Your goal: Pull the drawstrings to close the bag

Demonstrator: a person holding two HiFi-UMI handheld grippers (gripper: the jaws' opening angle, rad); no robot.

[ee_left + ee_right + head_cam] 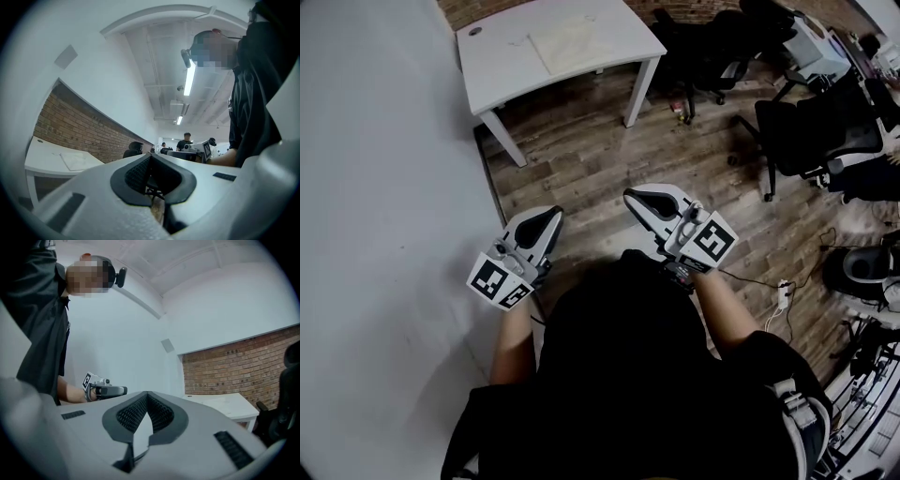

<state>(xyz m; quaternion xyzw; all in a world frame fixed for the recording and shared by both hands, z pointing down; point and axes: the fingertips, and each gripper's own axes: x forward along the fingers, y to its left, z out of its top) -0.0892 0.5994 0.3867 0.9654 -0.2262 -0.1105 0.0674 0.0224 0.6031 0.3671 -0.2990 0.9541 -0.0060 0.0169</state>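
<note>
A pale cream bag (567, 42) lies flat on the white table (502, 56) at the far end of the wood floor; its drawstrings are too small to make out. Both grippers are held in the air in front of the person, well short of the table. My left gripper (546, 217) is shut, with nothing between its tips. To its right, my right gripper (636, 199) is also shut and empty. In the left gripper view the closed left gripper (150, 157) points toward the table, where the bag (75, 161) shows. In the right gripper view the right gripper (146, 394) has its tips together.
A white wall (384, 234) runs along the left, close to the table. Black office chairs (811, 131) and desks stand at the right. A power strip (783, 298) and cables lie on the floor at the right. A brick wall (70, 126) is behind the table.
</note>
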